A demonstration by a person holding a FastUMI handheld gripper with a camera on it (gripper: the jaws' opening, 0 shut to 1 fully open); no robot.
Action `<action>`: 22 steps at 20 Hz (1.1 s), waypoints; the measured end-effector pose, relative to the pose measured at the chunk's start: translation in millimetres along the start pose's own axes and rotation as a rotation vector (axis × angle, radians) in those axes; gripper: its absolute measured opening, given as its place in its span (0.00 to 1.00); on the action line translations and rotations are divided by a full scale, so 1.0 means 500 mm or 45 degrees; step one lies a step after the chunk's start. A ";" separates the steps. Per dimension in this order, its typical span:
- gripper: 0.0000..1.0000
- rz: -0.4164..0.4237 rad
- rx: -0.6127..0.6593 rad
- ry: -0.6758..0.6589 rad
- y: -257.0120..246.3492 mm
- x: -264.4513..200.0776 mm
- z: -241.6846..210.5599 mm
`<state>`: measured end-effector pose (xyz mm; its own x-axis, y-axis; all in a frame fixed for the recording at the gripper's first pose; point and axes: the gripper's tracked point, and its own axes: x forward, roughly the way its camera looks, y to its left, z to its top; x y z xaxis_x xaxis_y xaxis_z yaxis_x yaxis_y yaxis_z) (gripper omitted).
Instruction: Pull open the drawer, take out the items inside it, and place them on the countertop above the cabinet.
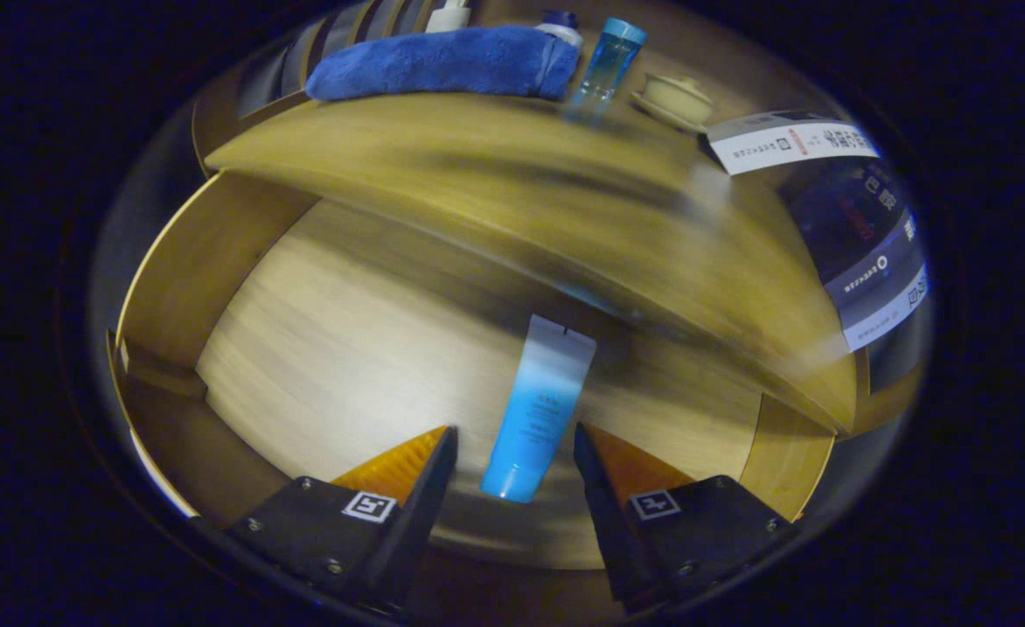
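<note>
The drawer [216, 261] stands pulled out, its pale wooden floor open to view, and the gripper [512, 440] hangs over it looking down. Its two fingers are spread apart, gripping nothing. A blue-and-white tube [536, 409] lies flat on the drawer floor, and its blue capped end sits in the gap between the two fingers, touching neither as far as I can see (there is bare wood on both sides of it). The rest of the tube runs forward, away from the tips, its white end nearest the cabinet's front edge.

Beyond the fingers and above the drawer is the countertop [495, 165], a wide wooden surface, somewhat blurred. At its far side lies a folded blue towel [442, 63], well ahead of the left finger. Just beside the towel's right end stands a clear blue bottle [608, 63] with a blue cap, upright, and behind the towel there are the tops of two more containers, too cut off to make out. Further right of the bottle sits a small pale lidded cup [677, 97] on a saucer, well apart from the tube.
</note>
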<state>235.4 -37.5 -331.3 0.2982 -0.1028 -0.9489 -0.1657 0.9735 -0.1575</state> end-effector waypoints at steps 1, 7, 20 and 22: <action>0.82 0.006 -0.017 0.022 0.005 0.002 -0.007; 0.48 0.087 0.045 0.007 0.022 0.023 0.000; 0.39 0.151 -0.094 -0.246 -0.022 -0.109 0.018; 0.39 0.191 -0.071 -0.287 -0.026 -0.140 0.026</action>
<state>229.1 -40.2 -259.2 0.4670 0.0957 -0.8791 -0.2737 0.9610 -0.0408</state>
